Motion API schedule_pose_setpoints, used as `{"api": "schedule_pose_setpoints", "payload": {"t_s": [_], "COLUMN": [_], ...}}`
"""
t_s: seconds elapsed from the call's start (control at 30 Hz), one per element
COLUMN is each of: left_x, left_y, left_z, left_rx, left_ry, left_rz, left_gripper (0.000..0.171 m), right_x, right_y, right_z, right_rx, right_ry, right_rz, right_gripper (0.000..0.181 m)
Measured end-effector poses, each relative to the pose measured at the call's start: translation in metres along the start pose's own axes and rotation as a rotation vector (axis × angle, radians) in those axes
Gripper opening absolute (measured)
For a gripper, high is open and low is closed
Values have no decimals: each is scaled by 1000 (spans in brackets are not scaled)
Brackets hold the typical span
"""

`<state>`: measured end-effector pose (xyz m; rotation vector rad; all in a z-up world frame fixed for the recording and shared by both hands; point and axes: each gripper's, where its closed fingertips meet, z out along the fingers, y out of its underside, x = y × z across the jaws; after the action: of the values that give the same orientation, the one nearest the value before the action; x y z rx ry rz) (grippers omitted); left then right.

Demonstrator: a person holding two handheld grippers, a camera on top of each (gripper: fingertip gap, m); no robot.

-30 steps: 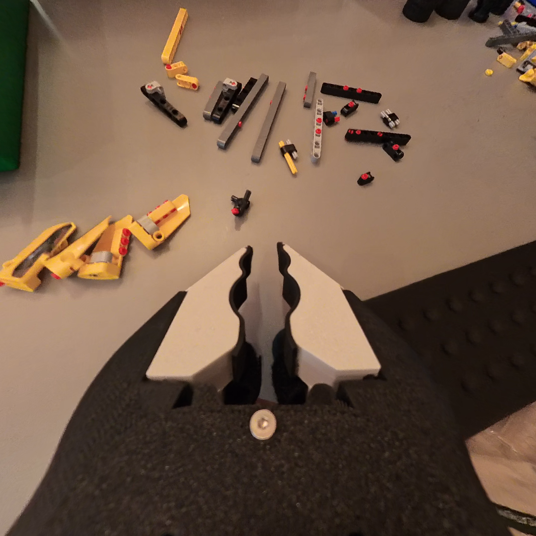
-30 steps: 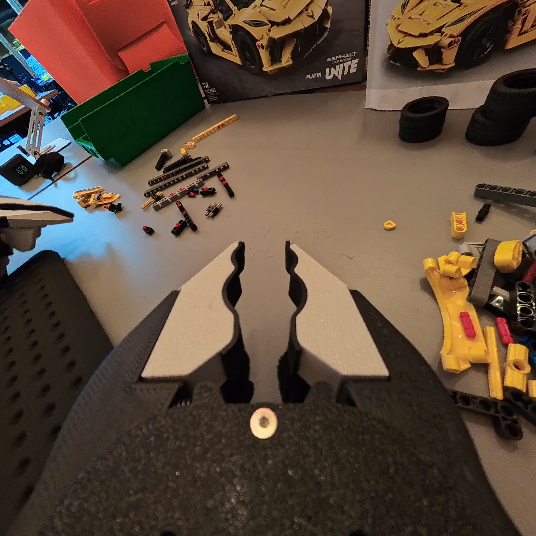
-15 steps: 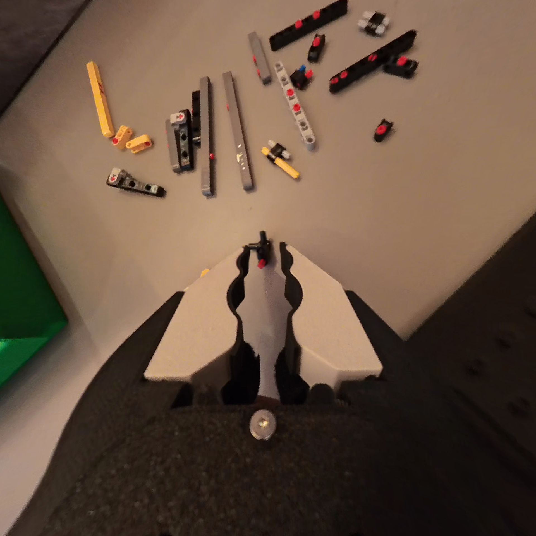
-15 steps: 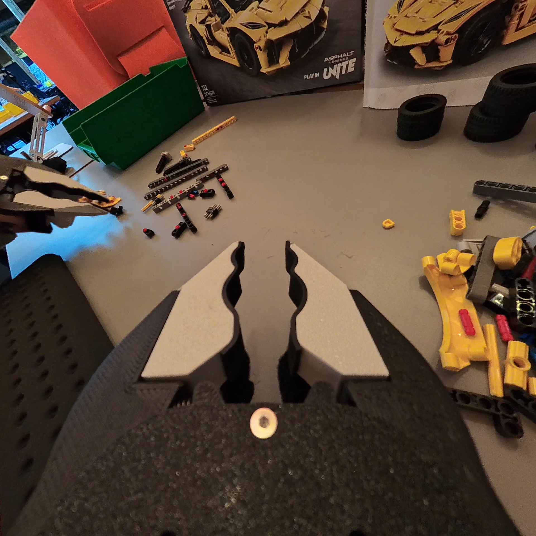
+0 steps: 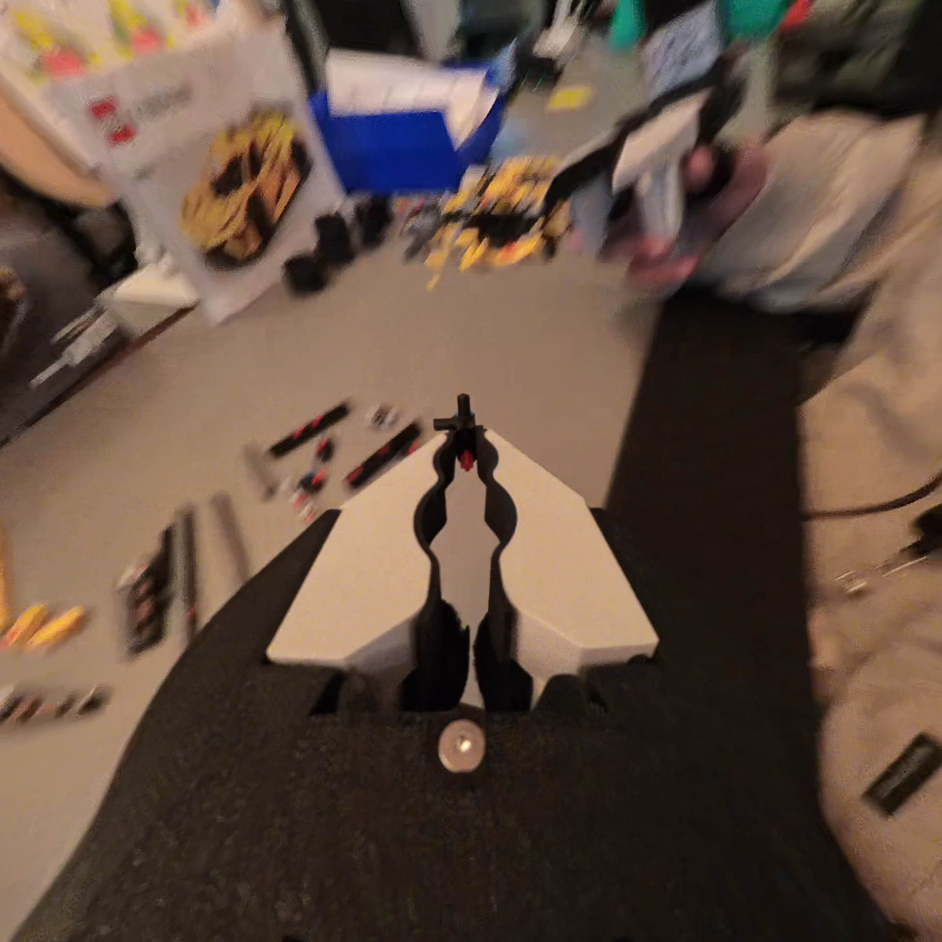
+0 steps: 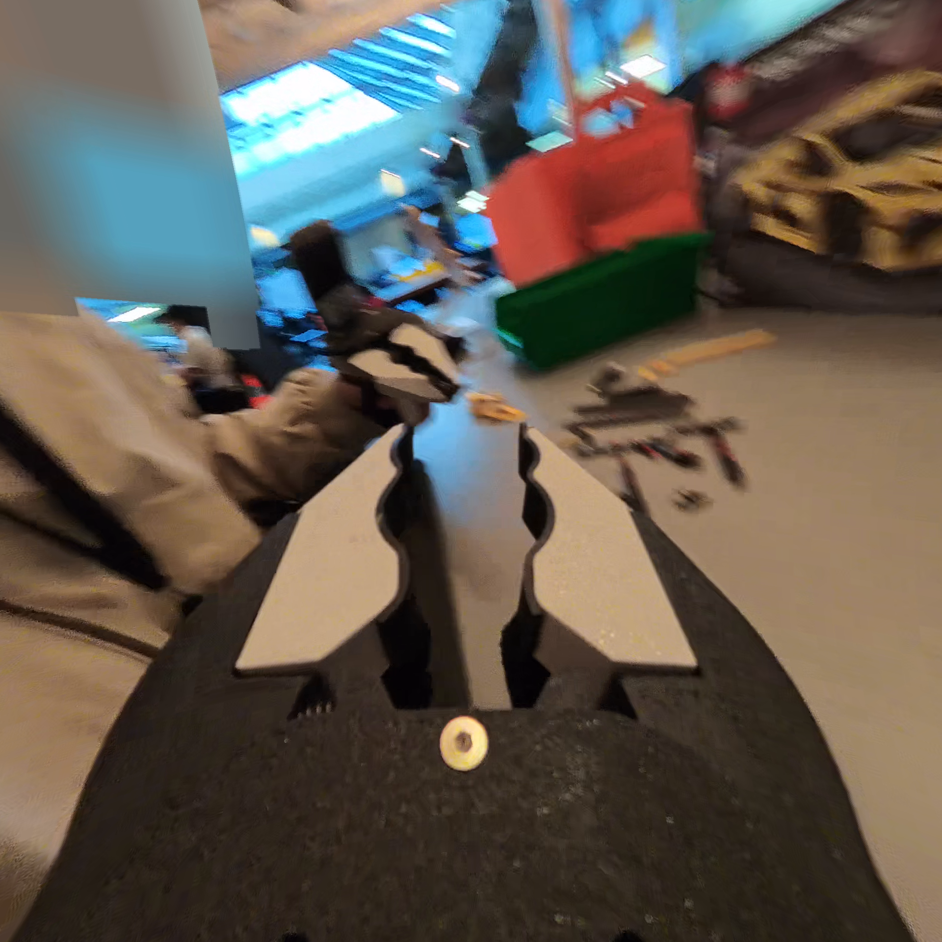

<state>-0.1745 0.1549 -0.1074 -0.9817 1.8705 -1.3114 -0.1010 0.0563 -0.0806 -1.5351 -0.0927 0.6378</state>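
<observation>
My left gripper [image 5: 463, 439] is shut on a small black connector piece [image 5: 460, 425] with a red pin and a blue spot, held at the fingertips above the grey table [image 5: 459, 351]. My right gripper [image 6: 464, 436] is open and empty, raised over the table and turned to the left. It shows far off in the left wrist view [image 5: 647, 148], in a person's hand. The left gripper shows in the right wrist view [image 6: 408, 369], just beyond my right fingertips. Both views are blurred by motion.
Black, grey and red-pinned beams [image 5: 346, 448] lie on the table left of the left gripper, and they also show in the right wrist view [image 6: 657, 433]. A yellow and black parts pile [image 5: 499, 224], tyres [image 5: 331, 244], a green bin [image 6: 596, 301] and a black mat [image 5: 703, 459] surround them.
The left gripper closed on the small black connector piece and lifted it, tilting up to face across the table. The right gripper swung left and rose, and its jaws opened wider.
</observation>
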Motion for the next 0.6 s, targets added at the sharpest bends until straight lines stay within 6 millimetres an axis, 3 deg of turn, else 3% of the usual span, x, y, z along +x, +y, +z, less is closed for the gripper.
{"api": "schedule_pose_setpoints", "payload": {"t_s": [0.07, 0.13, 0.33, 0.47, 0.6], "left_x": [24, 42, 68, 75, 77], "left_y": [-25, -36, -40, -44, -47], "left_z": [13, 26, 53, 58, 58], "left_rx": [106, 164, 230, 252, 274], "left_ry": [114, 219, 377, 410, 414], "left_rz": [-51, -118, -225, -235, -240], "left_gripper": [8, 8, 8, 8, 7], "right_x": [-32, -36, -37, -39, -37], "right_y": [5, 18, 17, 20, 19], "right_z": [25, 39, 37, 37, 35], "right_rx": [23, -28, -27, -40, -35], "right_ry": [-130, -149, -181, -183, -181], "right_rz": [-25, -4, 34, 8, 22], "right_gripper": [53, 52, 34, 19, 25]}}
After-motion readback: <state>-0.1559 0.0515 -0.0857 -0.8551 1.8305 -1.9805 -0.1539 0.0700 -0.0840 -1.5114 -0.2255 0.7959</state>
